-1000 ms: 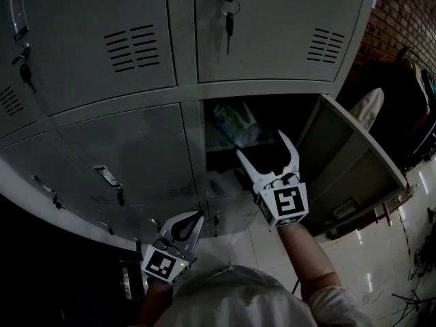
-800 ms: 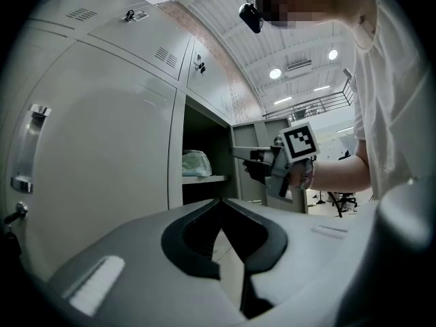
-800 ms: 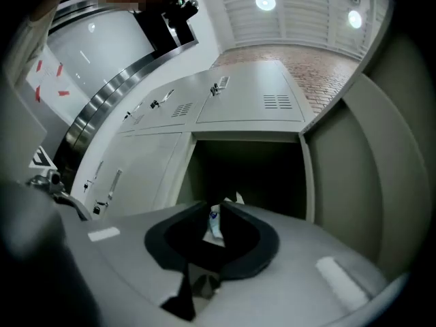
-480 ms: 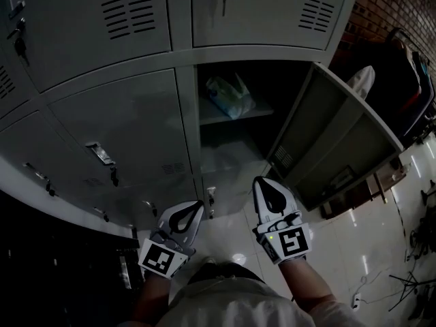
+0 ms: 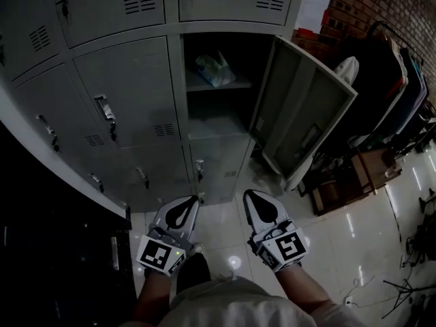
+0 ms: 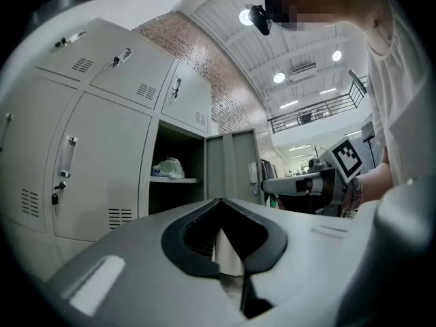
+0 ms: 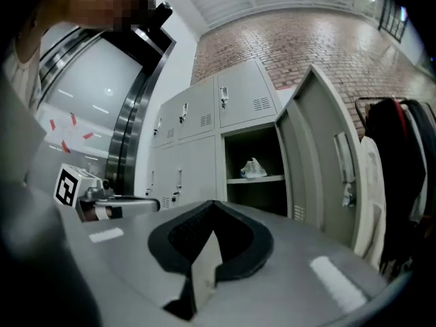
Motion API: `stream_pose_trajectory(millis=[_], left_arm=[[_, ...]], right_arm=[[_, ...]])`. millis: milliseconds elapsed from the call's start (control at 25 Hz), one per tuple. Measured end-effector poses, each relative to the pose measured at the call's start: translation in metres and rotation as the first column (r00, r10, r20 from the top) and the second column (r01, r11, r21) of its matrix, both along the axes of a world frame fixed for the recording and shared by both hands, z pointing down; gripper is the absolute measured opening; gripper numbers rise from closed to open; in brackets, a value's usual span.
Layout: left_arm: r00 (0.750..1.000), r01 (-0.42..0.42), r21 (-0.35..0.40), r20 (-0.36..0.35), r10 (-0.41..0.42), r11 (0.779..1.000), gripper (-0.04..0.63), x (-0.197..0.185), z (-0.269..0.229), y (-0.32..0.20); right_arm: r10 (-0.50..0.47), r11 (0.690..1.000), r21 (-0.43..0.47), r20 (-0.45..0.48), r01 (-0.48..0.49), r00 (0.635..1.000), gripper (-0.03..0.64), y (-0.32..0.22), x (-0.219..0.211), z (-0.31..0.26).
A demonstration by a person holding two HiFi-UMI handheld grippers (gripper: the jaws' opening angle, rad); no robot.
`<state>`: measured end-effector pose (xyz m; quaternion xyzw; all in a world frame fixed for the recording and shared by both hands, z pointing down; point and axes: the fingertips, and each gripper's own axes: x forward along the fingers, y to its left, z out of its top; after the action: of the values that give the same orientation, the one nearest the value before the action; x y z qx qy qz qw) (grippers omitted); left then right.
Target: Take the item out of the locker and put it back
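Observation:
A pale plastic bag (image 5: 214, 69) lies on the shelf inside the open locker (image 5: 176, 80), and I also see this bag (image 6: 167, 168) in the left gripper view and the bag (image 7: 254, 168) in the right gripper view. The locker door (image 5: 306, 118) swings out to the right. My left gripper (image 5: 196, 198) and right gripper (image 5: 246, 194) hang low over the floor, well short of the locker. Both are shut with nothing between their jaws. The left gripper's tips (image 6: 219, 201) and the right gripper's tips (image 7: 212, 203) meet in their own views.
Closed grey lockers (image 5: 126, 107) fill the left and top, some with keys in their locks. A rack of hanging clothes (image 5: 392, 94) stands by a brick wall at the right, with wooden furniture (image 5: 354, 179) below it. Glossy tiled floor (image 5: 354, 244) lies underfoot.
The right gripper has drawn back out of the locker mouth and shut. Both grippers now sit lower and farther from the locker; the bag stays on the shelf.

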<state>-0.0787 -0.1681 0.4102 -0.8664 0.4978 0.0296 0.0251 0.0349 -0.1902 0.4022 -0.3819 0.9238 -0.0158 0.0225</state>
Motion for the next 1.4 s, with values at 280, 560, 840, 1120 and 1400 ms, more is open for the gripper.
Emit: stream_pose_trajectory(millis=[280, 560, 840, 1120, 1400], left_arm=[[0.999, 0.047, -0.010, 0.015, -0.047, 0.999, 0.002, 0.045, 0.001, 0.087], [0.997, 0.073, -0.005, 0.037, -0.072, 0.997, 0.002, 0.046, -0.012, 0.122], [0.997, 0.058, 0.013, 0.051, -0.058, 0.998, 0.002, 0.041, -0.026, 0.135], [0.998, 0.048, 0.010, 0.050, -0.049, 0.999, 0.002, 0.038, -0.027, 0.132], [0.998, 0.042, 0.016, 0.046, -0.043, 0.999, 0.002, 0.033, -0.029, 0.129]], right_arm=[[-0.054, 0.998, 0.025, -0.058, 0.056, 0.997, 0.000, 0.089, 0.051, -0.005], [-0.046, 0.999, 0.020, -0.025, 0.046, 0.999, 0.000, 0.119, 0.067, -0.010], [-0.072, 0.997, 0.022, 0.012, 0.071, 0.997, 0.000, 0.122, 0.052, -0.022], [-0.097, 0.994, 0.049, -0.026, 0.098, 0.995, 0.000, 0.124, 0.041, -0.025], [-0.118, 0.991, 0.052, -0.041, 0.120, 0.992, 0.000, 0.124, 0.030, -0.027]])
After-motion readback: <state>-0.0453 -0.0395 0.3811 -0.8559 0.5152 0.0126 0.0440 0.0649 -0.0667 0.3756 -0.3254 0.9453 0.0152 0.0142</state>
